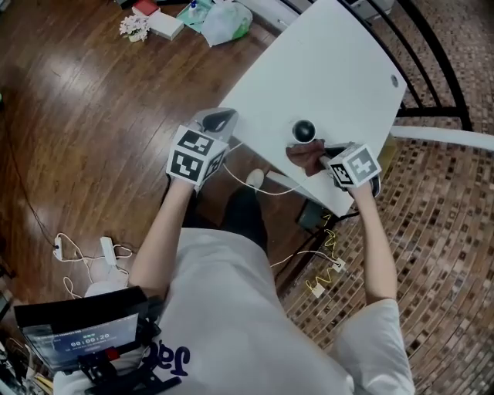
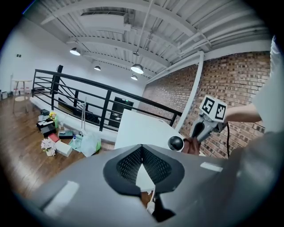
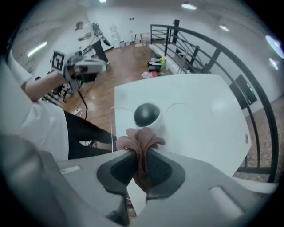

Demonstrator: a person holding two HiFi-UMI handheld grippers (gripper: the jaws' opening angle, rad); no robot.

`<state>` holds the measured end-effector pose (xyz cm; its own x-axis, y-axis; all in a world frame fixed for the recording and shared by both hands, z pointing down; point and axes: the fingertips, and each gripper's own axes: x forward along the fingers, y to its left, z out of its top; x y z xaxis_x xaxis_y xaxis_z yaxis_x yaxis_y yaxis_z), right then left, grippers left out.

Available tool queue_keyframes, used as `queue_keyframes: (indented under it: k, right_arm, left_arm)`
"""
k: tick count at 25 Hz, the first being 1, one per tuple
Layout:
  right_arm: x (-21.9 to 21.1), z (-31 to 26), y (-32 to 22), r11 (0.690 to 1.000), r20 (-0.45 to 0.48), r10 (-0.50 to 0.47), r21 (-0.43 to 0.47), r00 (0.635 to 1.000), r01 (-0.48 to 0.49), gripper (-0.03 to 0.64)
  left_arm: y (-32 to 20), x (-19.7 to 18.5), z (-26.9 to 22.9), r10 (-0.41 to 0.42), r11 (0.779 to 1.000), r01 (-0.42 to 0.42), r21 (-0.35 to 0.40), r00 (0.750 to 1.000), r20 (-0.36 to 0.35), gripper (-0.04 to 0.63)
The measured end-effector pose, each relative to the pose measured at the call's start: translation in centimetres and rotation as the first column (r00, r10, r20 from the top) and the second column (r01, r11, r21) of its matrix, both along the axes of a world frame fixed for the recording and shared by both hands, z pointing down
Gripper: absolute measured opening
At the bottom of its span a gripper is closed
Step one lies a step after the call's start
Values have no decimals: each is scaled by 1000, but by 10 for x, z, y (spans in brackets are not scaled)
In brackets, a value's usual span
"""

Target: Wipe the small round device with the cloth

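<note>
The small round device, a dark ball on a white base, stands near the front edge of the white table. A brown-pink cloth lies bunched just in front of it, and my right gripper is shut on it. In the right gripper view the cloth fans out from between the closed jaws, a little short of the device. My left gripper hovers at the table's left corner, shut and holding nothing. From the left gripper view, the device and cloth are ahead to the right.
A black railing runs behind the table. Bags and boxes sit on the wooden floor at the far left. A white cable hangs off the table's front edge. Cables and a power strip lie beside the person's legs.
</note>
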<state>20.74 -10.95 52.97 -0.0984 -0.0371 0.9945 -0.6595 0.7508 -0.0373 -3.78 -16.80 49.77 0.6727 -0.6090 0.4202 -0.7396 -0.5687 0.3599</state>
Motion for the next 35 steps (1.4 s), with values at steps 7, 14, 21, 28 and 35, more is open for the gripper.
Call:
queue_keyframes:
  k: [7, 14, 21, 28, 35]
  right_arm:
    - [-24, -32, -130, 989, 35, 50, 137, 998, -54, 38]
    - [-104, 29, -109, 982, 141, -40, -177, 989, 65, 38]
    - [-128, 9, -47, 952, 189, -220, -175, 957, 253, 38]
    - [-82, 15, 5, 934, 80, -279, -210, 957, 290, 37]
    - [-6, 11, -2, 972, -22, -158, -181, 987, 152, 38]
  left_arm:
    - [-5, -15, -1, -11, 999, 9, 39, 998, 54, 17]
    - [-2, -27, 4, -41, 999, 39, 25, 997, 58, 17]
    - [-2, -19, 0, -26, 999, 24, 31, 999, 40, 17]
    - [-1, -1, -4, 19, 999, -20, 40, 999, 36, 17]
    - [0, 9, -10, 44, 998, -45, 47, 999, 20, 17]
